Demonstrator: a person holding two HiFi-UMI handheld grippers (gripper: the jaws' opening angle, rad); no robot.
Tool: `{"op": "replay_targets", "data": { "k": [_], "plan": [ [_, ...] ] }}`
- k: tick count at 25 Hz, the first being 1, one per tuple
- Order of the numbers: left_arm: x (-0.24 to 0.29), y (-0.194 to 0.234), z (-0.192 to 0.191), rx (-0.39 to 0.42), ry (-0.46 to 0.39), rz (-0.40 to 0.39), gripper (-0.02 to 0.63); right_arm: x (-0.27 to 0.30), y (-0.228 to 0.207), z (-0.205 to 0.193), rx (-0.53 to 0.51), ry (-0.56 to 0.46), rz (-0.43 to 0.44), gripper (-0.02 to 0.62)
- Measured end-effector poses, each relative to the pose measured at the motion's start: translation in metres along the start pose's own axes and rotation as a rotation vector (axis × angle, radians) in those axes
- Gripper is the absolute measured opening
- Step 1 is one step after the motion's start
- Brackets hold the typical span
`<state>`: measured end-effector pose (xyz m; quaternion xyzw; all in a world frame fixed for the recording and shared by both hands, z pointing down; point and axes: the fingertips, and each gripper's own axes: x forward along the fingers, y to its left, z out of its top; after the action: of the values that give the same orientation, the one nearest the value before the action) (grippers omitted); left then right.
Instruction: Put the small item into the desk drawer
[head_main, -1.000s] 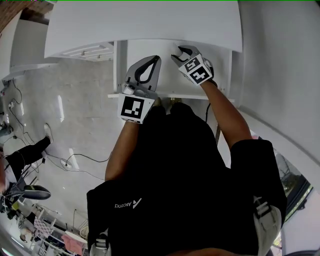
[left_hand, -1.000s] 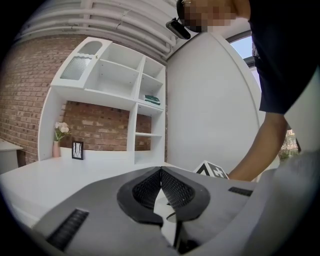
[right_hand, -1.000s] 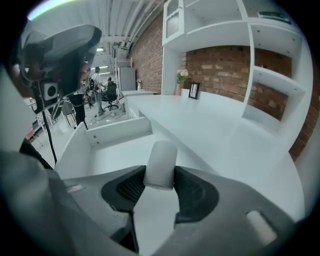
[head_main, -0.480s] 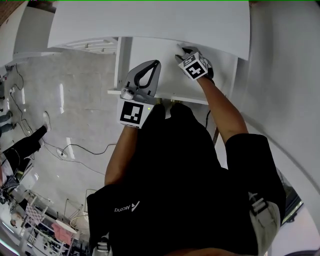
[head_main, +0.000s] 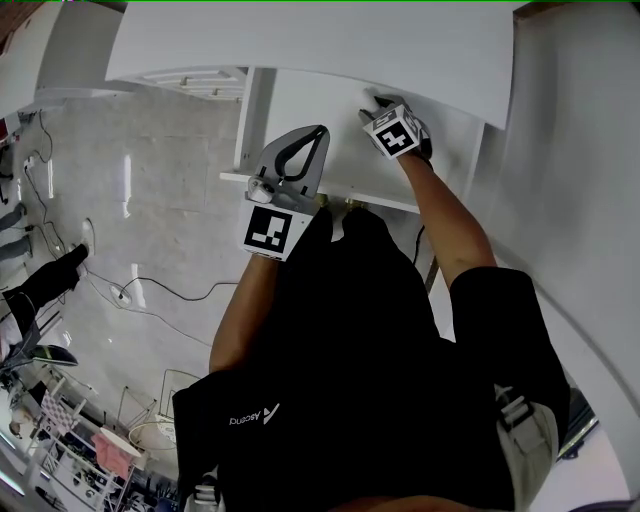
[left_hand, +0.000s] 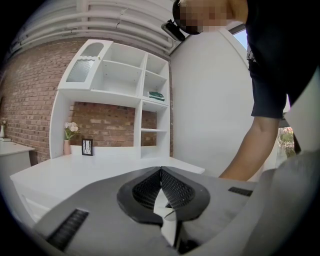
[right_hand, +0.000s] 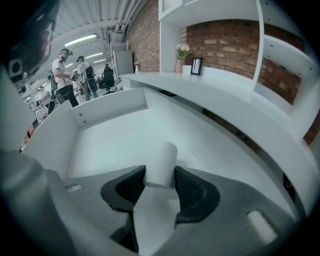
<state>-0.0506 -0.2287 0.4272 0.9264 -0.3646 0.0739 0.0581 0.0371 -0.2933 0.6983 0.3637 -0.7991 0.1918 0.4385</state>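
At the far left of the head view, cables (head_main: 150, 300) trail over the pale floor (head_main: 170, 180). Next comes the left claw (head_main: 316, 135), held just in front of the open drawer (head_main: 340, 120), beneath the edge of the white counter (head_main: 300, 40). In the left gripper view, the left claw (left_hand: 161, 171) is clenched, its ribbed pads meeting at the tips with nothing between them. Beyond it the counter (left_hand: 75, 170) runs back to a brick wall (left_hand: 30, 100). A vase of flowers (left_hand: 68, 137) and a small picture frame (left_hand: 87, 146) stand there, below a white shelf unit (left_hand: 125, 85).

Further right in the head view, the right claw (head_main: 375, 100) reaches deep into the drawer, close under the counter's edge, with the person's bare forearm (head_main: 440, 225) stretched out behind it. The small item cannot be made out from this view.

The right gripper view shows the right claw (right_hand: 160, 171) grasping a white cylinder (right_hand: 162, 155). The jaws stand wide, one pad against each side of the cylinder's near end. The cylinder points away from the camera, inside the drawer and over its white floor (right_hand: 115, 140); I cannot tell whether it touches that floor. The drawer's wall (right_hand: 107, 107) rises on the left. To the right the counter (right_hand: 210, 87) stretches off toward the vase of flowers (right_hand: 180, 52) and the picture frame (right_hand: 196, 65).
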Motion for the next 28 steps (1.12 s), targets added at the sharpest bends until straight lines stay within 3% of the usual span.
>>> {"op": "replay_targets", "data": {
  "k": [8,16,21,28],
  "plan": [
    [-0.005,-0.001,-0.003,0.004,0.013,-0.010,-0.002,-0.001,-0.005,-0.005,0.029,-0.008,-0.008,0.209],
    [0.000,-0.010,0.003,-0.005,0.003,-0.043,-0.002,-0.040,-0.005,0.007,0.059,-0.098,-0.025,0.202],
    [0.006,-0.013,-0.003,0.000,-0.001,-0.067,-0.002,-0.071,0.000,0.018,0.078,-0.209,-0.030,0.179],
    [0.019,-0.017,-0.005,0.013,-0.010,-0.109,-0.002,-0.153,0.024,0.063,0.063,-0.462,-0.011,0.105]
  ]
}}
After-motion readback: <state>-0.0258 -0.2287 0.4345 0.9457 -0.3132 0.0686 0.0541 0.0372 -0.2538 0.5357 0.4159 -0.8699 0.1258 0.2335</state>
